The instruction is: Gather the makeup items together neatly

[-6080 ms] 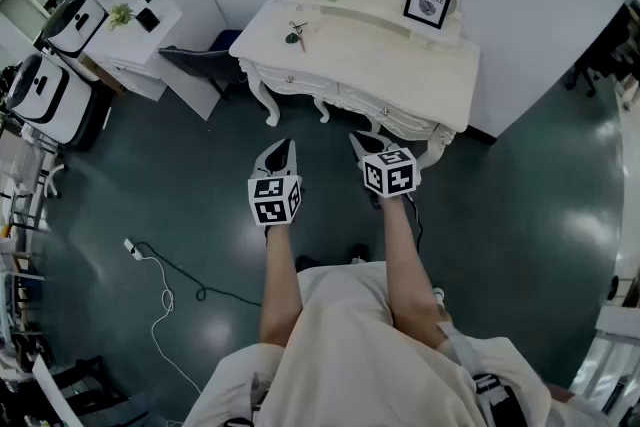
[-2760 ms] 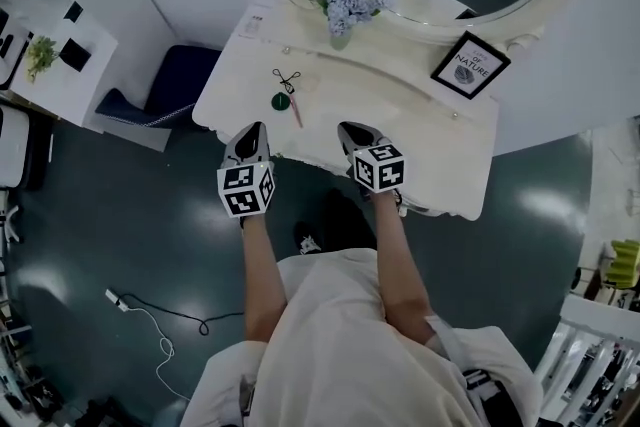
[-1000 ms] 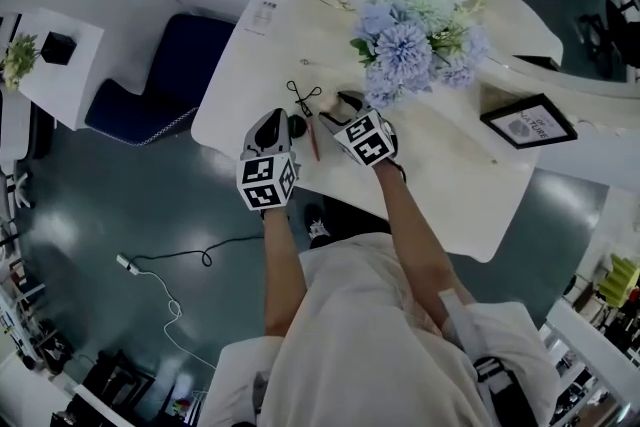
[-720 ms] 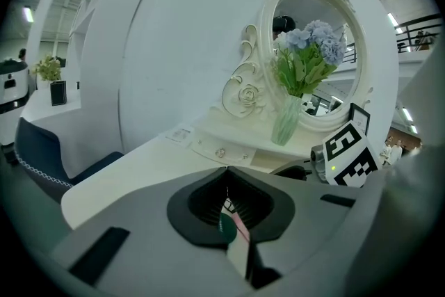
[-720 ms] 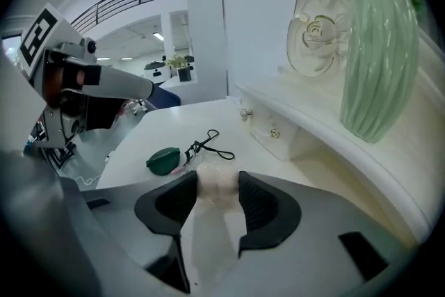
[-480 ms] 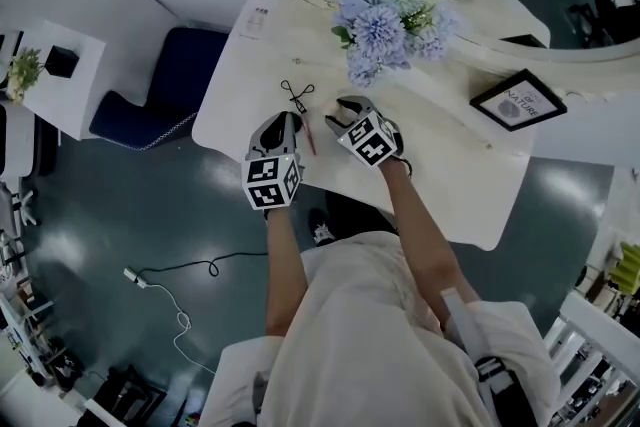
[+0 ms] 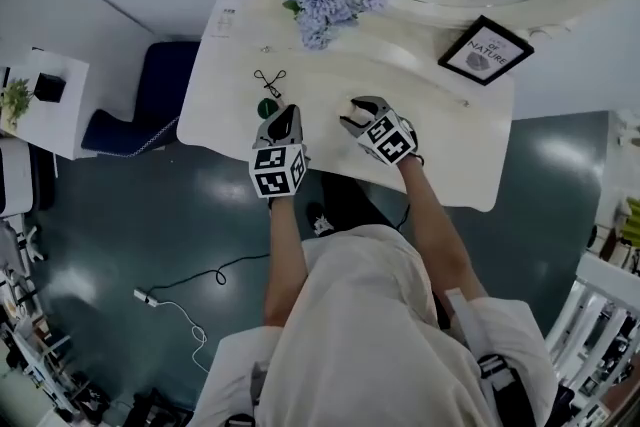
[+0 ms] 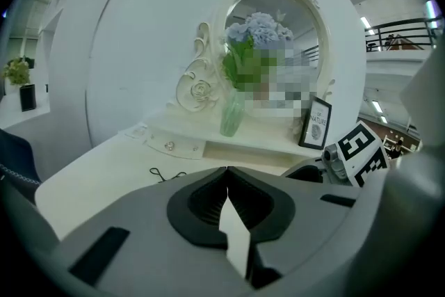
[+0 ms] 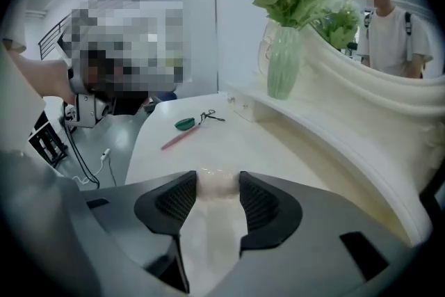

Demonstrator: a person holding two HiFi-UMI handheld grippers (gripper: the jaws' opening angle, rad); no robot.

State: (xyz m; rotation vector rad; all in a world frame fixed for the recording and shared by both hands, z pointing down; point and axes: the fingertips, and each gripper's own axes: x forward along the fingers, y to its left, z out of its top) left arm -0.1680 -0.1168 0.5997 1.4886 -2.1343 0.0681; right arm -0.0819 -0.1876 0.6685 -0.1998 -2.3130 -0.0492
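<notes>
- My right gripper (image 7: pixel 349 113) has its jaws closed on a small pale item (image 9: pixel 217 181), probably to carry it over to the rest.
- The green disc (image 9: pixel 185 124), pencil (image 9: pixel 182 136) and curler (image 9: pixel 211 116) lie close together on the table (image 7: pixel 440 130), well to my right gripper's left.
- My left gripper (image 7: pixel 284 113) is closed and empty, just beside the disc.
- Since half a second ago, my right gripper has moved right, away from the pencil.

Head view steeply down over dressing table (image 7: pixel 330 85), both gripper views low, near tabletop, sharing the vase (image 8: pixel 231 115).
</notes>
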